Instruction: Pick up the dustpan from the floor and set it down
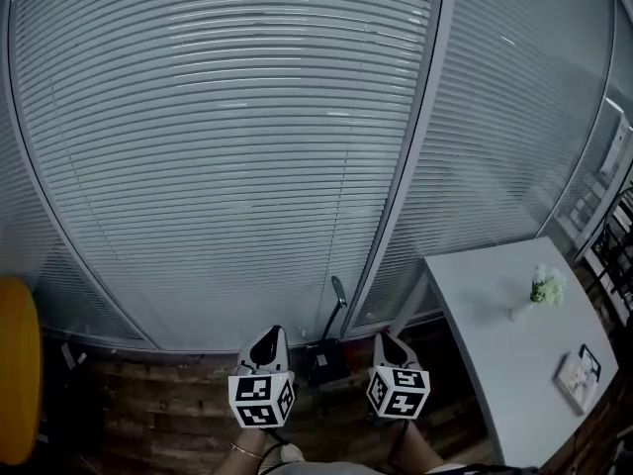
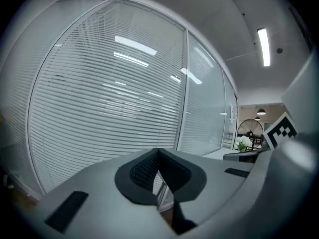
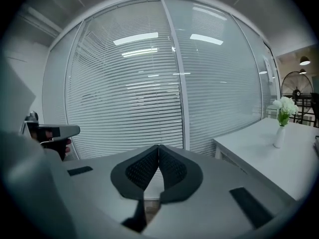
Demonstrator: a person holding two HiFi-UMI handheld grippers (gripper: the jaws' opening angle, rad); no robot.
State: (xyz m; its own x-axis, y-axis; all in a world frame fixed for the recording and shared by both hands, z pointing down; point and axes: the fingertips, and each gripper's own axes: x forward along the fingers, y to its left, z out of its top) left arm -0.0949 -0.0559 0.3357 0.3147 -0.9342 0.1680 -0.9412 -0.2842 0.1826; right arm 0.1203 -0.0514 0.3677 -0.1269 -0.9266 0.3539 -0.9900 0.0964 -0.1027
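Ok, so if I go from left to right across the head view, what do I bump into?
Yellow round thing → left claw, shut → dark dustpan by the wall → right claw, shut → white table → flowers on it → small framed picture.

No writing, label or number can be read anywhere.

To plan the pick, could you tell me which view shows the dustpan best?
The head view: the dustpan stands on the floor by the blinds, between the left gripper and right gripper, handle up. Neither gripper view shows it; both look at the blinds.
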